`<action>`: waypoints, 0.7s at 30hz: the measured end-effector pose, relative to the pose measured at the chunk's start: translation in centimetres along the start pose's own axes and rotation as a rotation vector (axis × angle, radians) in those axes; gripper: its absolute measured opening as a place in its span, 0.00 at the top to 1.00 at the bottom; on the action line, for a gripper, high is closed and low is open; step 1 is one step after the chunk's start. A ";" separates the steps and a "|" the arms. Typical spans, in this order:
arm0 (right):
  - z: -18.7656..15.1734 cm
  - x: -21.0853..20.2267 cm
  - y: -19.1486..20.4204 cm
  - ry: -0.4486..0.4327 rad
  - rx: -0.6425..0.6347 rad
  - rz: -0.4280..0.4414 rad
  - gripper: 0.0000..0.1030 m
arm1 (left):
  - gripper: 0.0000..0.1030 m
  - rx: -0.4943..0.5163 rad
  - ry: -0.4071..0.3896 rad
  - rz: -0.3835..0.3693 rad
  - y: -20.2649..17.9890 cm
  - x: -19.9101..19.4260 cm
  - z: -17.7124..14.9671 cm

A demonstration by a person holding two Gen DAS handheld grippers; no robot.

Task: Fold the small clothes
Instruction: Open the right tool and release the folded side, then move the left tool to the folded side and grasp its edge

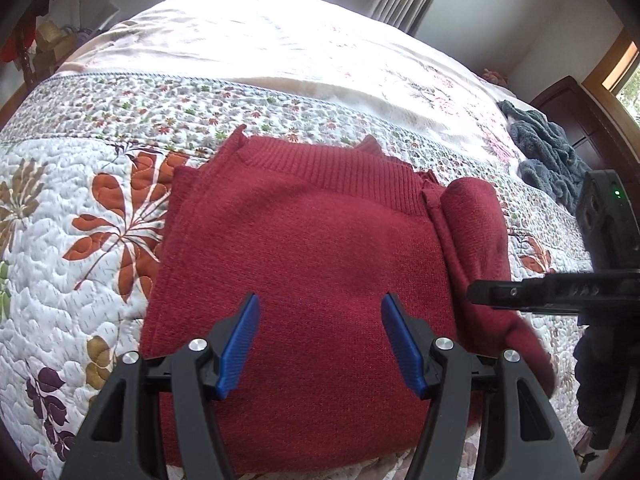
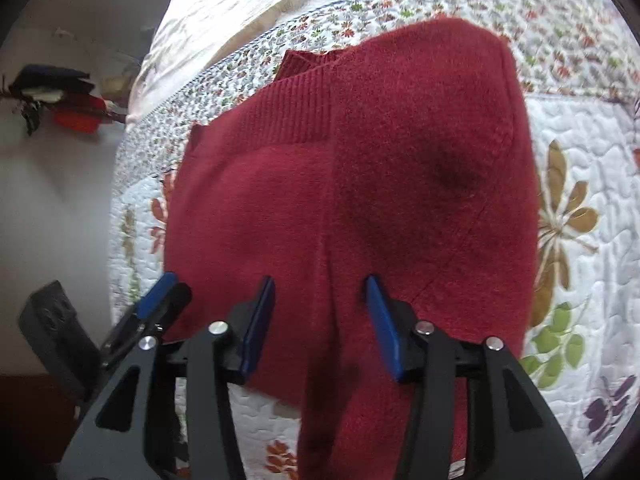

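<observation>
1. A big quilt (image 1: 60, 208) with leaves and flowers on it covers the bed. Far off on the left side of the room are some red things, too small to tell.
2. A red sweater (image 1: 304, 248) lies on the quilt, near the front edge of the bed. Its ribbed band (image 1: 340, 172) is on the far side.
3. The left gripper (image 1: 320, 304) hangs over the near part of the sweater. Its two blue pads (image 1: 240, 344) stand wide apart. Nothing is between them.
4. On the right side of the sweater, one part is folded over and makes a thick roll (image 1: 476, 240).
5. The right gripper (image 2: 320, 284) is at that folded part. In its own view its blue pads (image 2: 382, 328) are partly apart, with red cloth lying between them. I cannot tell if they pinch the cloth or only sit on it.
6. In the right view the folded part bulges up, with a dark dent (image 2: 452, 176) in it.
7. A blue-grey fluffy cloth (image 1: 548, 156) lies in a heap at the far right of the bed, well apart from the sweater.
</observation>
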State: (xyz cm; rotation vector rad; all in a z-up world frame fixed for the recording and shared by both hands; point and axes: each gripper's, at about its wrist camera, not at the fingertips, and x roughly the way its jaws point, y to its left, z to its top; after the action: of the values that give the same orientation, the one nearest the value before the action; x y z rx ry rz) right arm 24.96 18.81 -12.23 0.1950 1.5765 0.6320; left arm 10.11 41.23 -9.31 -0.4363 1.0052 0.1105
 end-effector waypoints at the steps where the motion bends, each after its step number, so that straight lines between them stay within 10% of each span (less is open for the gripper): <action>1: 0.2 0.0 -0.2 0.000 0.008 0.010 0.53 | 0.39 -0.002 0.001 -0.002 0.0 0.0 0.0; 9: 0.2 -4.6 -2.1 -0.086 0.039 0.118 0.56 | 0.38 -0.009 0.028 -0.080 -1.8 0.7 0.1; 21: -2.7 -7.7 -11.1 -0.193 0.079 -0.077 0.58 | 0.38 -0.071 0.151 -0.328 -7.8 6.4 1.7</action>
State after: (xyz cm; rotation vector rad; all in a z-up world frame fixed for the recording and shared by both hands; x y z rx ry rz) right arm 25.99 5.15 -11.21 0.2459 1.4164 0.4773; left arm 17.11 34.11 -11.52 -0.6762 1.0667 -0.1849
